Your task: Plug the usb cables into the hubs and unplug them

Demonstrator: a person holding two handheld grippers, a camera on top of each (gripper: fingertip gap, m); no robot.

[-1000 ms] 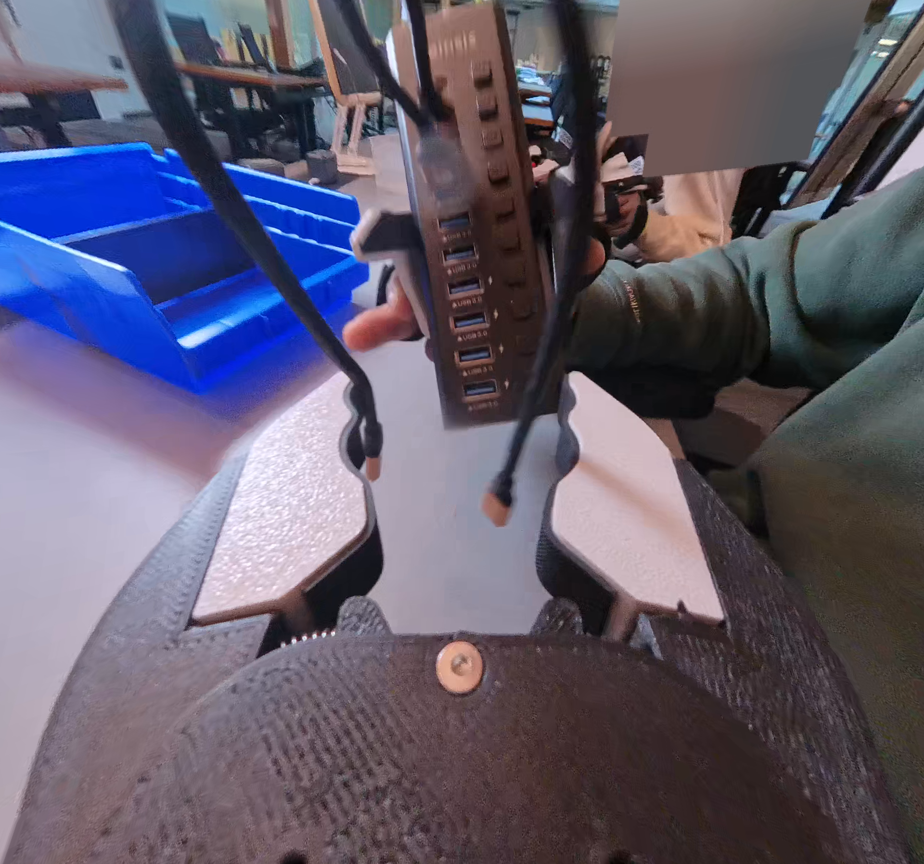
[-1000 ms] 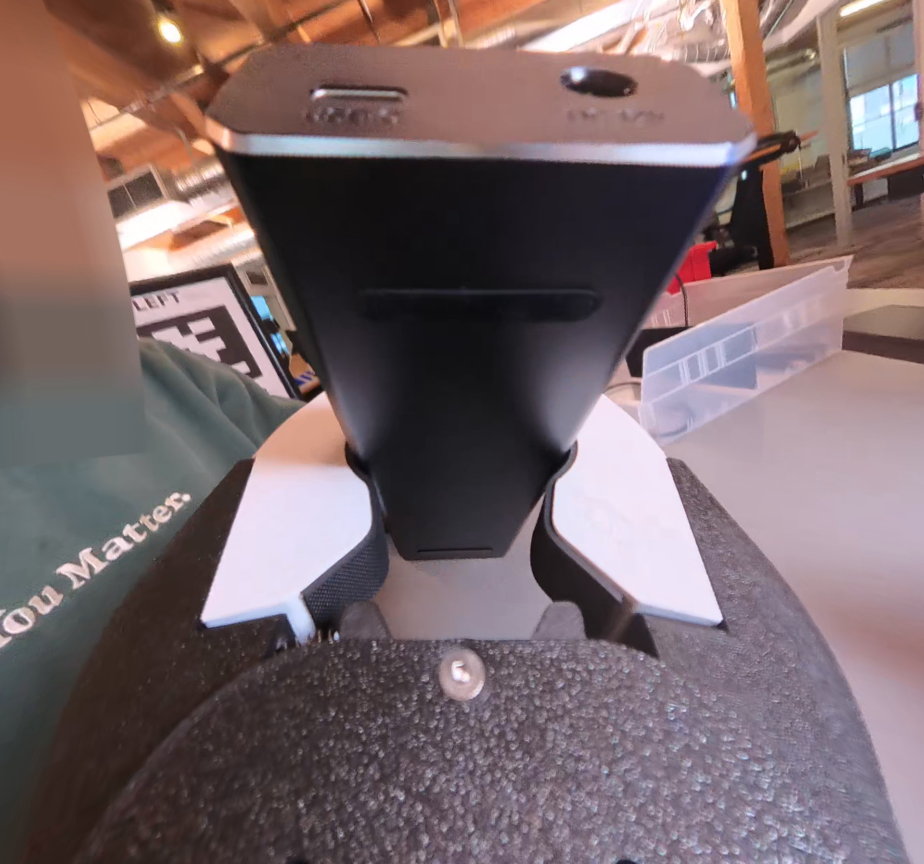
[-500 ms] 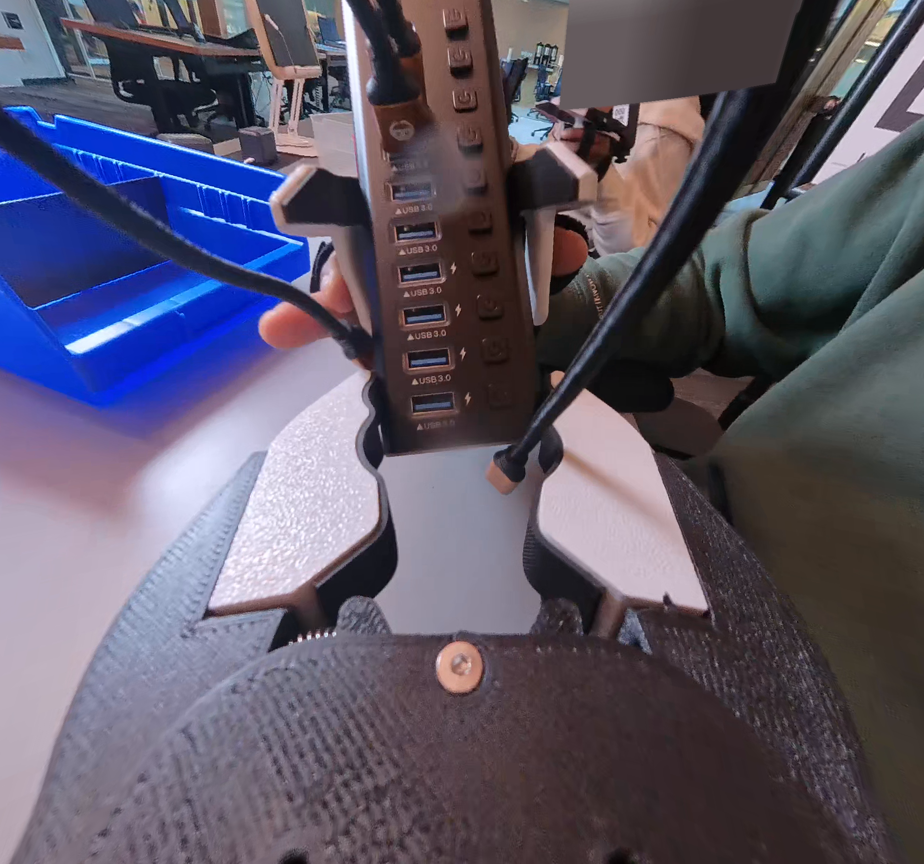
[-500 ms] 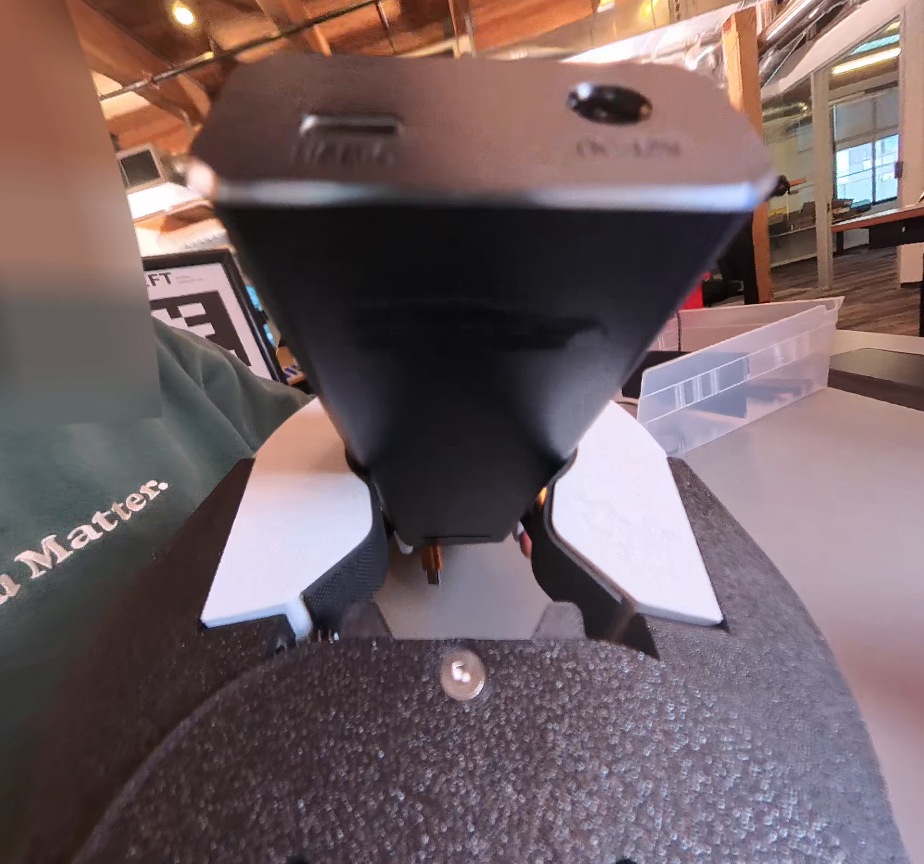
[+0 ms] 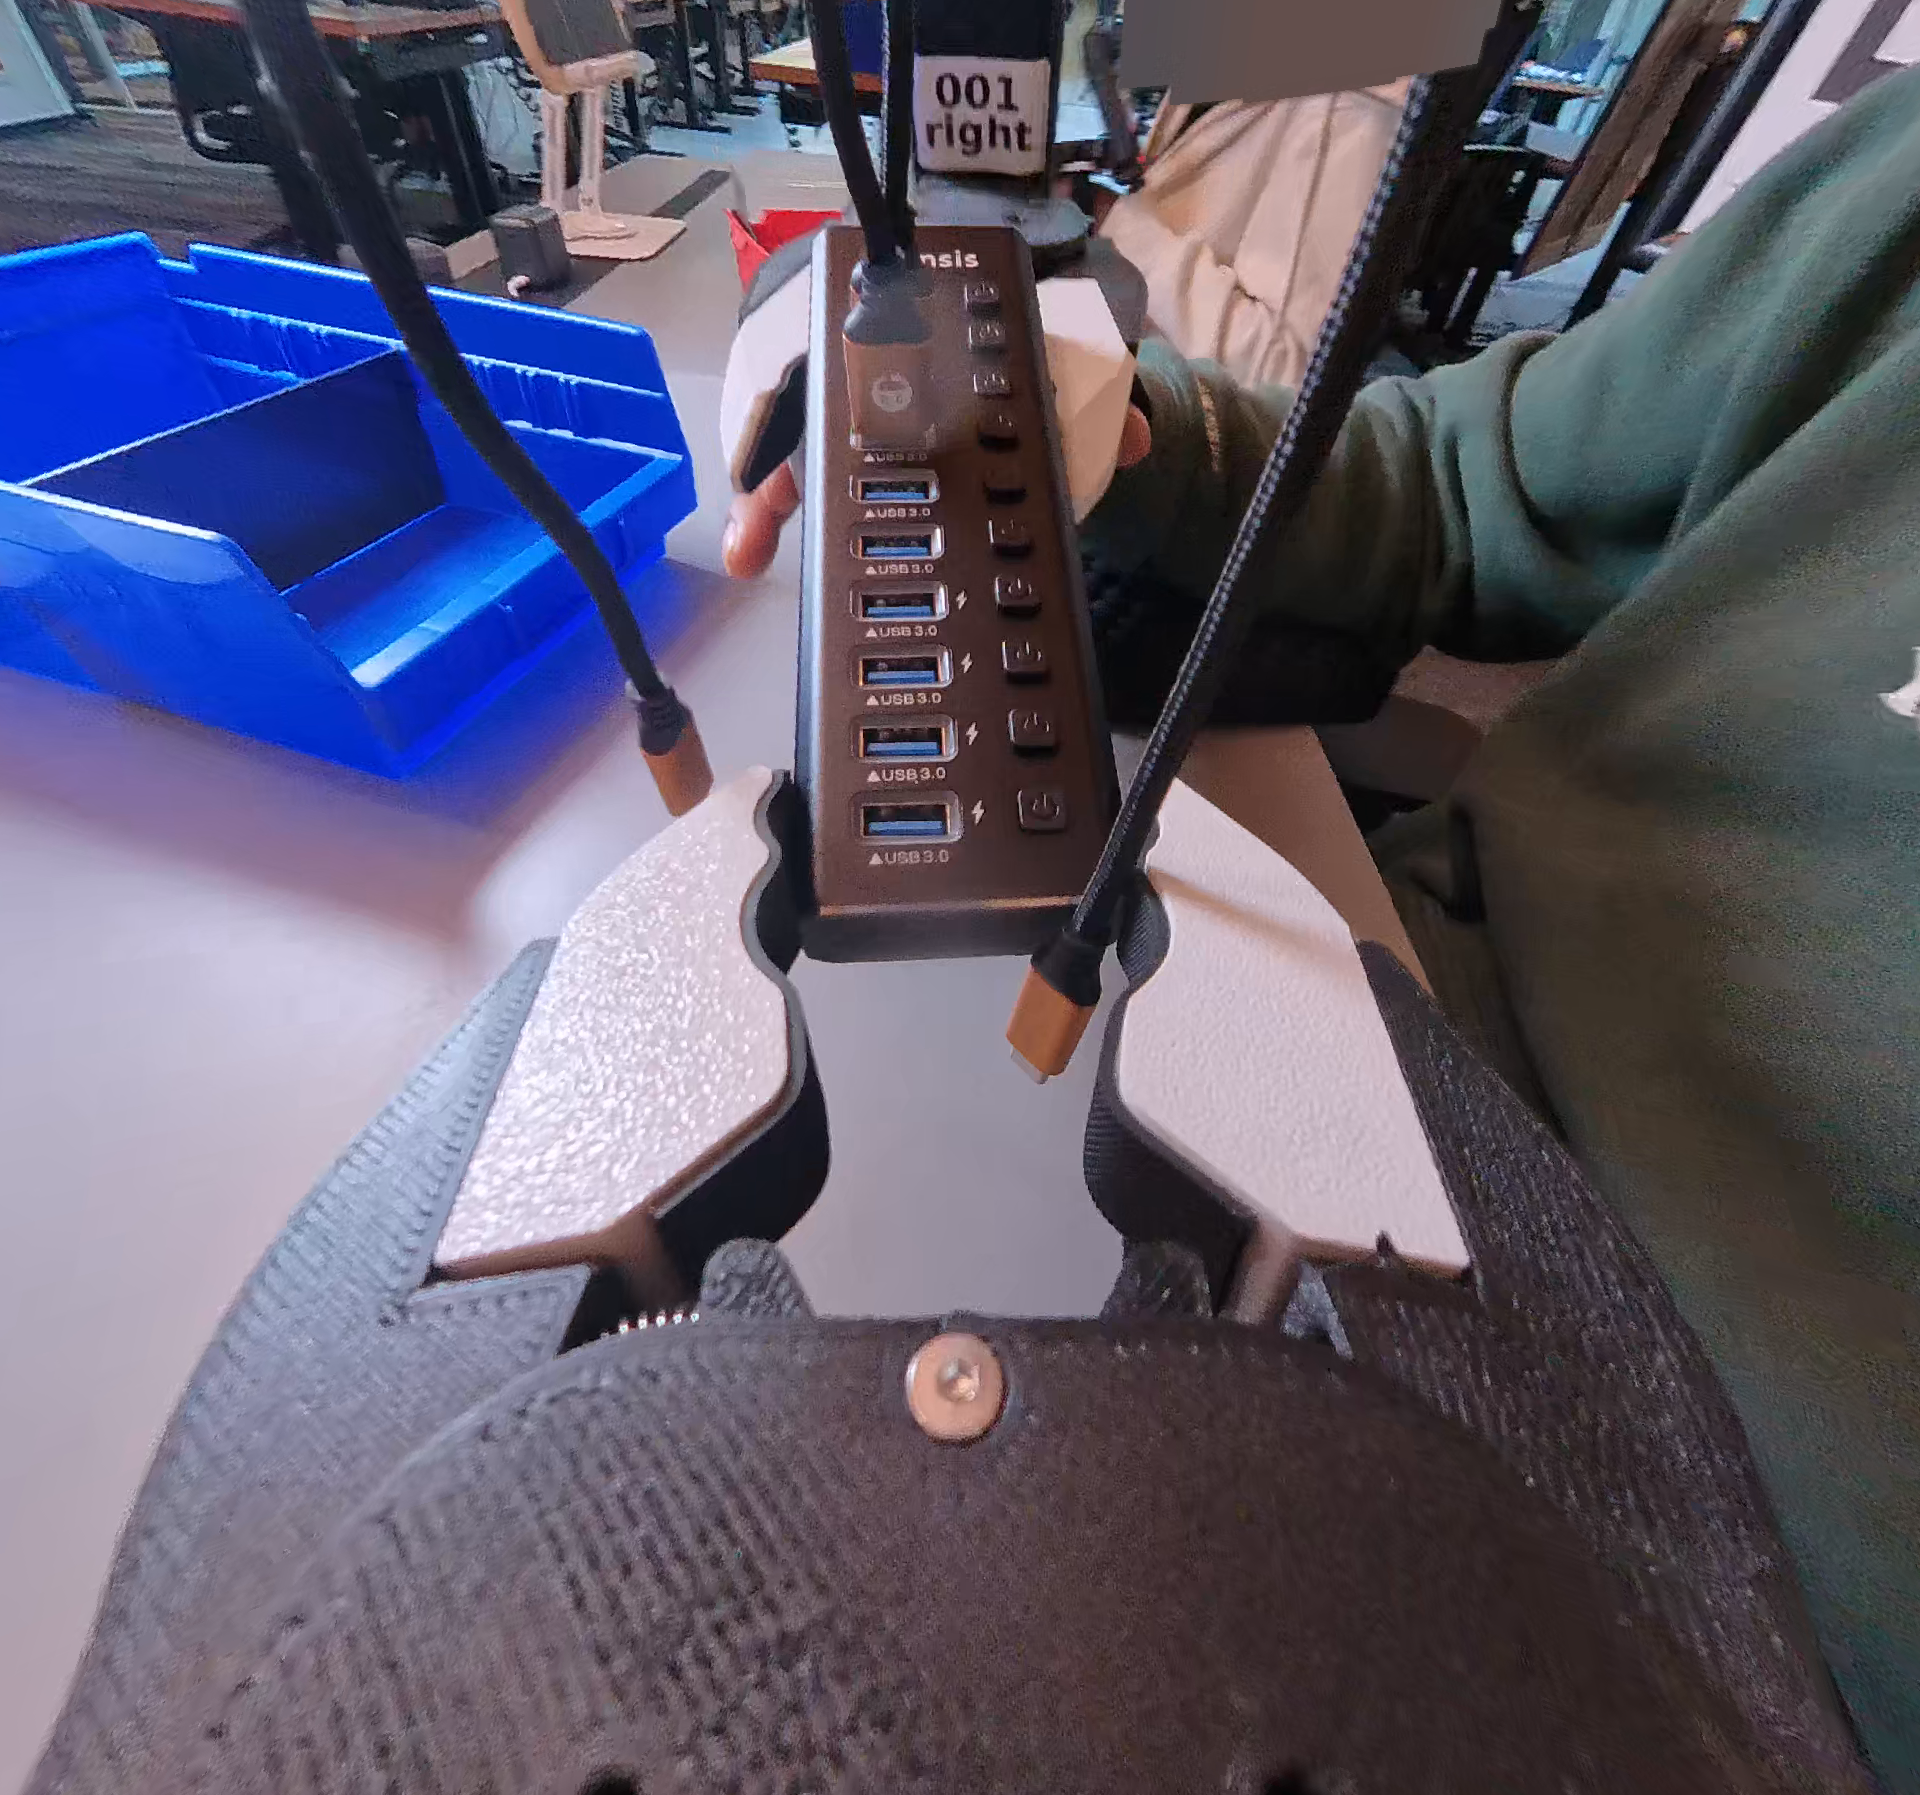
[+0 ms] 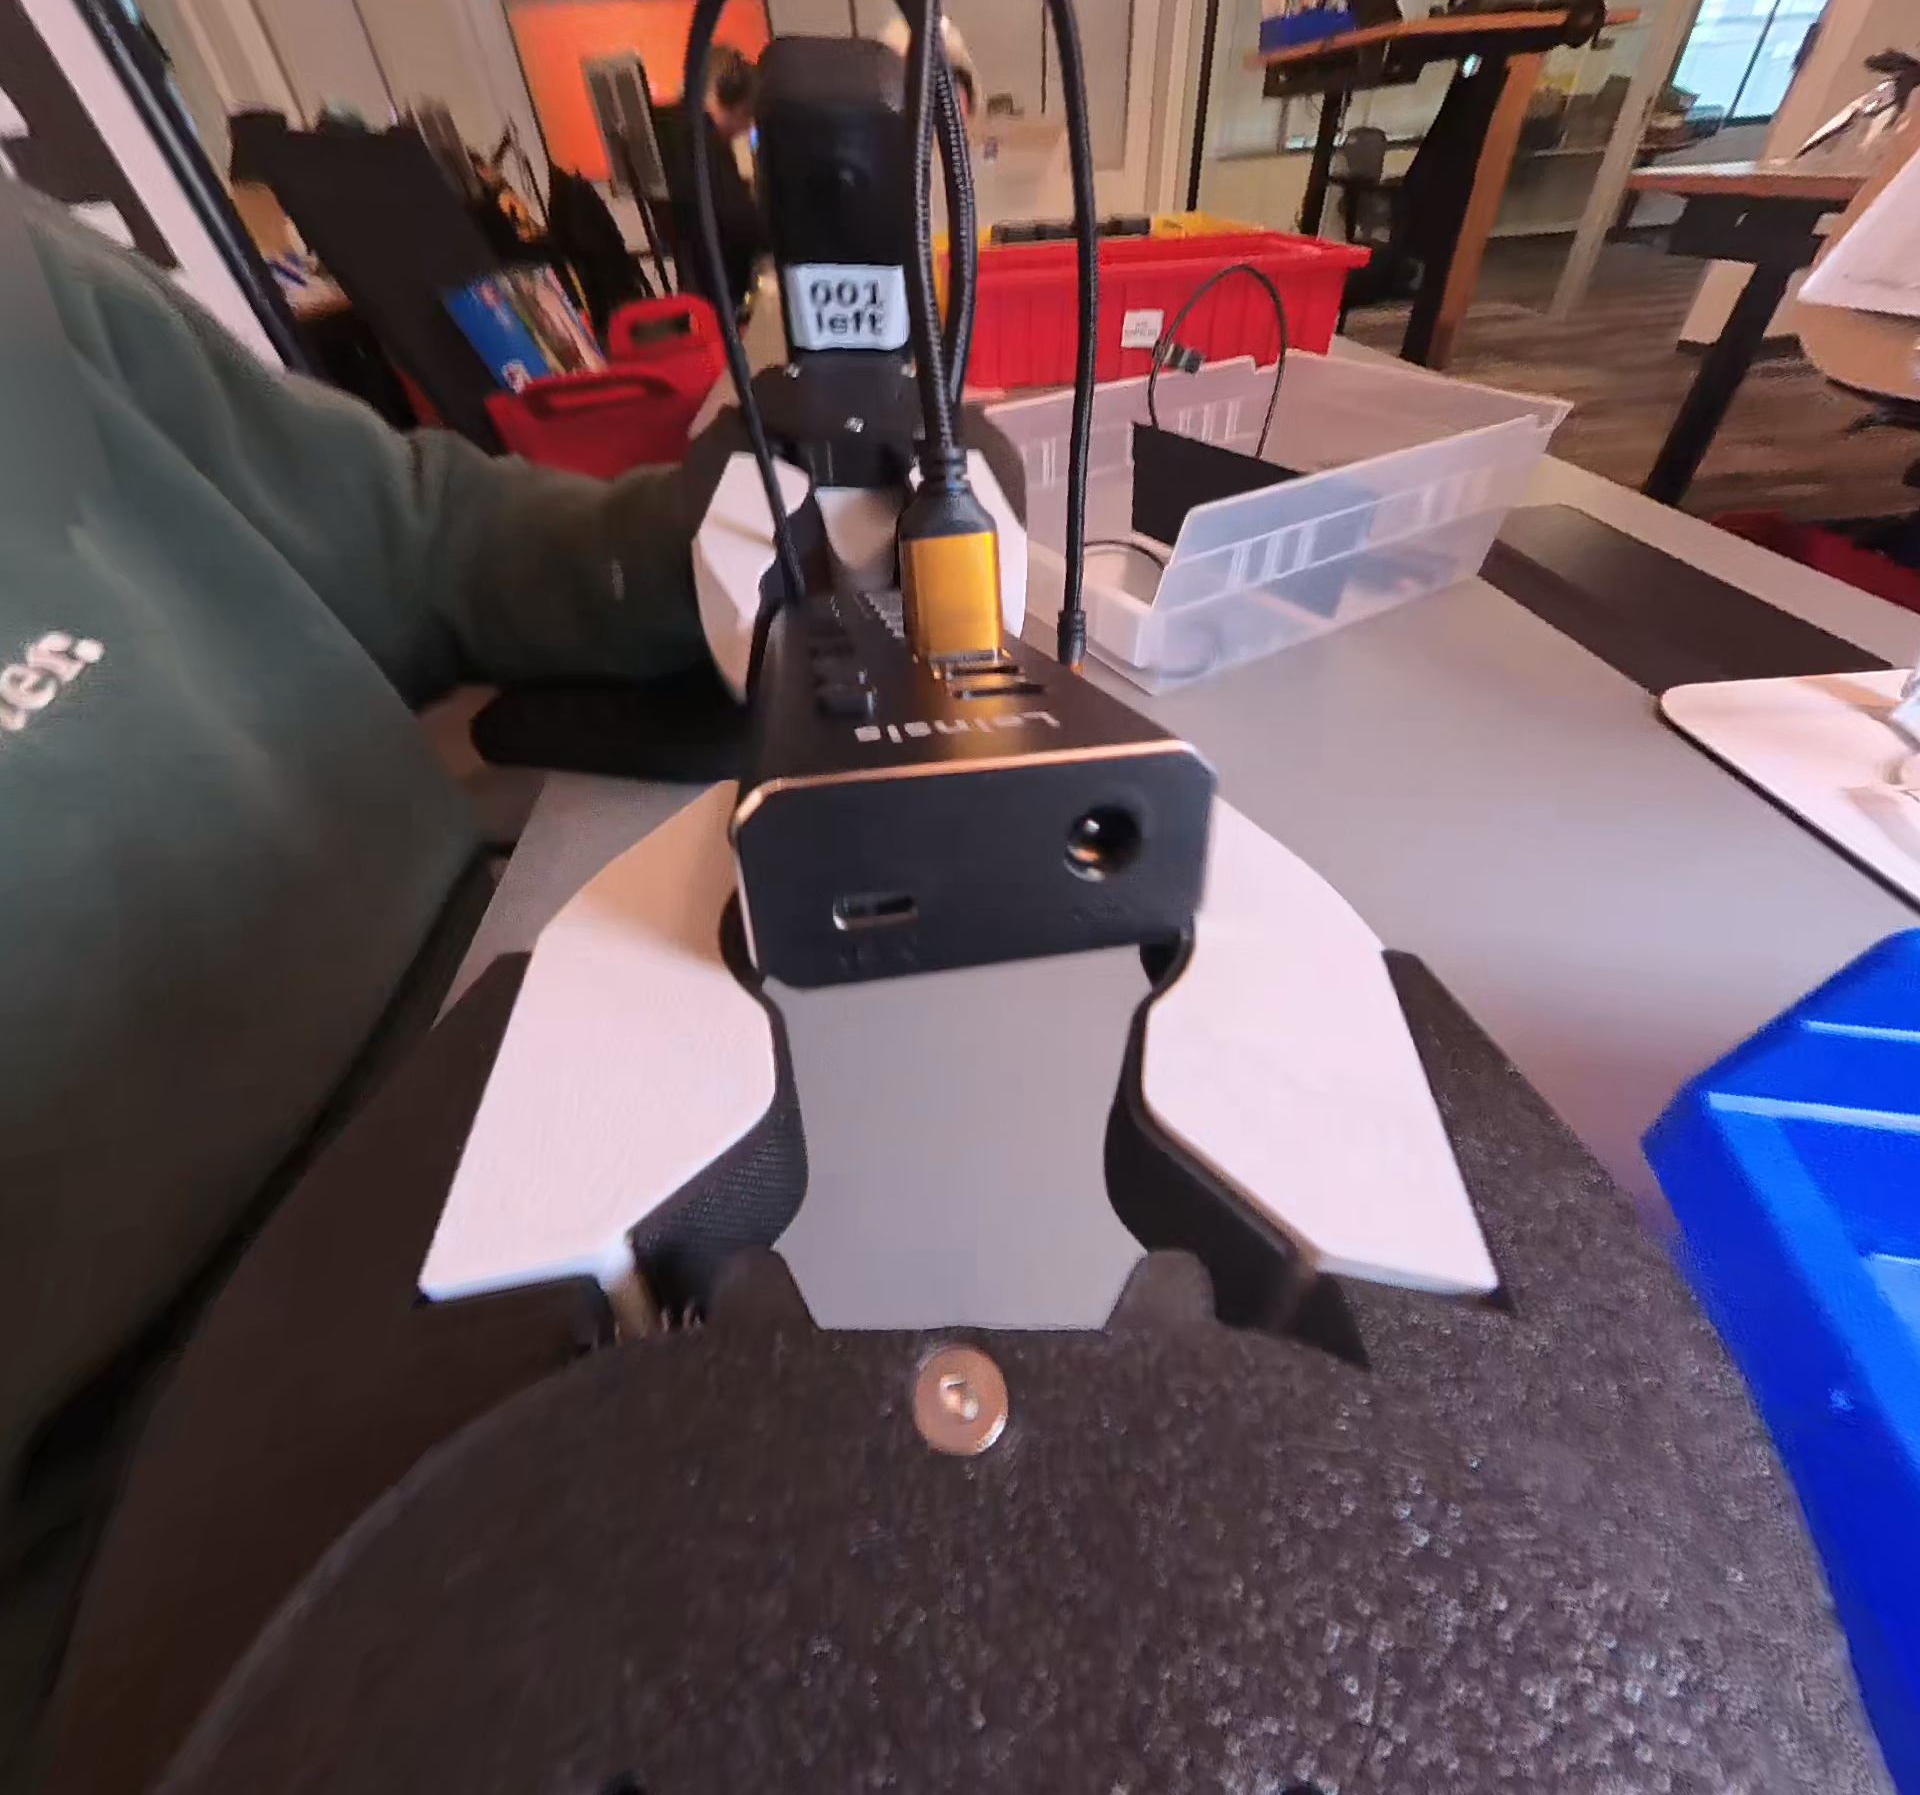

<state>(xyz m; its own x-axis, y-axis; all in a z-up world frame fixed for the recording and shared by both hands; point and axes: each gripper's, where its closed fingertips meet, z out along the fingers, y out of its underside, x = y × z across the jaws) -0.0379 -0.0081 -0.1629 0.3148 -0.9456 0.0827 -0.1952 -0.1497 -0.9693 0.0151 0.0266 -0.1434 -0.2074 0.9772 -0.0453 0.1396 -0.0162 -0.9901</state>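
Hub (image 5: 925, 602) between both claws, bin (image 5: 312, 519) left.

**Grey table and what sits on it**

Table (image 5: 208, 966) smooth, pale grey, matte; blue divided bin (image 5: 312, 519) rests on it at the left of the left wrist view, its corner (image 6: 1808, 1226) again at lower right of the right wrist view; clear plastic bin (image 6: 1340, 509) stands farther back, dark items inside; white mat (image 6: 1787, 748) lies flat at the right edge, well apart from the clear bin.
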